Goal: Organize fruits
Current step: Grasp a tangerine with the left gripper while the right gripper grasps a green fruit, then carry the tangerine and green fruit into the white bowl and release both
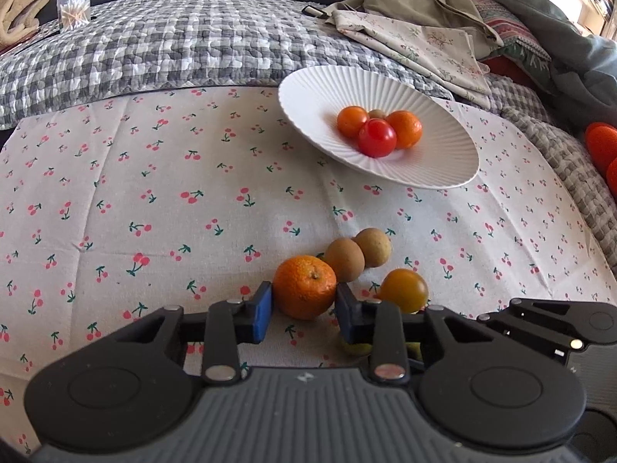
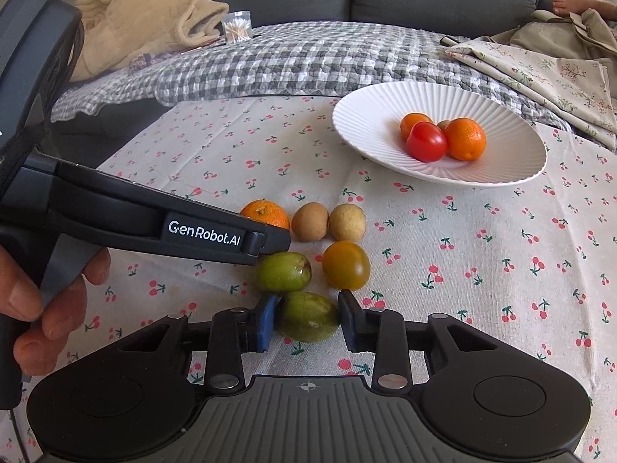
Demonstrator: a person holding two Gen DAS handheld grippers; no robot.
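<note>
Two grasps are in hand. Left wrist view: the left gripper [image 1: 304, 310] has its jaws clenched on the dimpled orange mandarin [image 1: 304, 292], well short of the ribbed white plate [image 1: 308, 88]. Right wrist view: the right gripper [image 2: 307, 320] grasps a smooth green oval fruit [image 2: 307, 317] (also short of the plate). Next, I judge, both need lifting toward it.
</note>
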